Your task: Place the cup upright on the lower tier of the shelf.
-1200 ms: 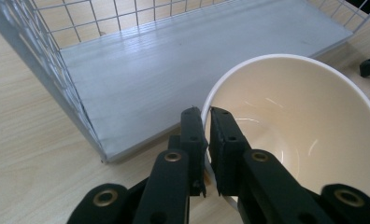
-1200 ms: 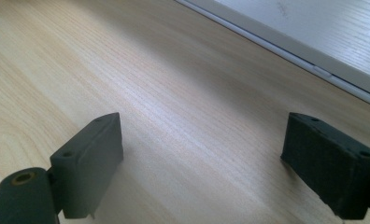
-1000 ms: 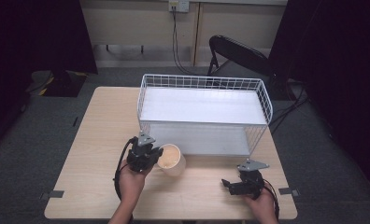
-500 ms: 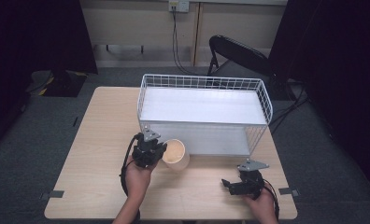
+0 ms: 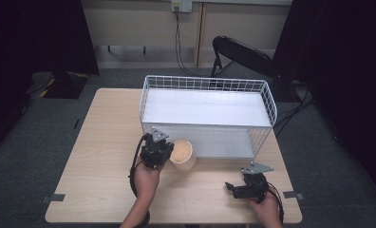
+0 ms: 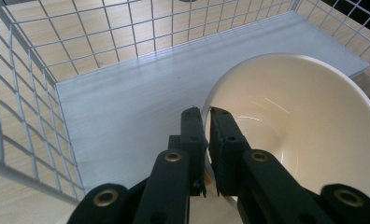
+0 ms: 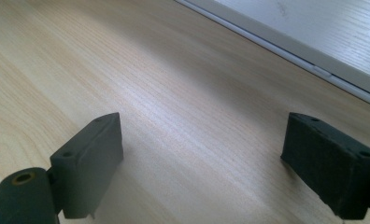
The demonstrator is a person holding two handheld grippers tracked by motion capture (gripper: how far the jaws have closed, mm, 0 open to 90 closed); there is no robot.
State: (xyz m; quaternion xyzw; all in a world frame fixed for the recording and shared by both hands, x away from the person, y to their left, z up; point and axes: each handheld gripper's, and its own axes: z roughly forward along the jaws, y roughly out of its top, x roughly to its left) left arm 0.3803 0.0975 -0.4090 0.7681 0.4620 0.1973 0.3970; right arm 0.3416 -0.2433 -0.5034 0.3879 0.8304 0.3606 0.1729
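A cream cup [image 5: 182, 154] stands just in front of the white wire rack [image 5: 207, 114], at the open front of its lower shelf. My left gripper [image 5: 163, 151] is shut on the cup's near rim. In the left gripper view the two jaws pinch the rim of the cup [image 6: 290, 126], one inside and one outside, with my left gripper [image 6: 206, 114] pointing into the rack's lower shelf [image 6: 127, 102]. My right gripper [image 5: 231, 186] rests open near the table's front right, its fingers [image 7: 89, 158] wide apart over bare wood with nothing between them.
The wooden table [image 5: 100, 156] carries the rack at its far middle. The rack's wire side wall [image 6: 19, 93] is close on the left of the cup. A black chair [image 5: 243, 54] stands behind the table. A white strip of the rack's base [image 7: 314, 56] lies ahead of the right gripper.
My left gripper has carried the cup forward, away from the person and toward the rack's lower opening. The right gripper has stayed where it was.
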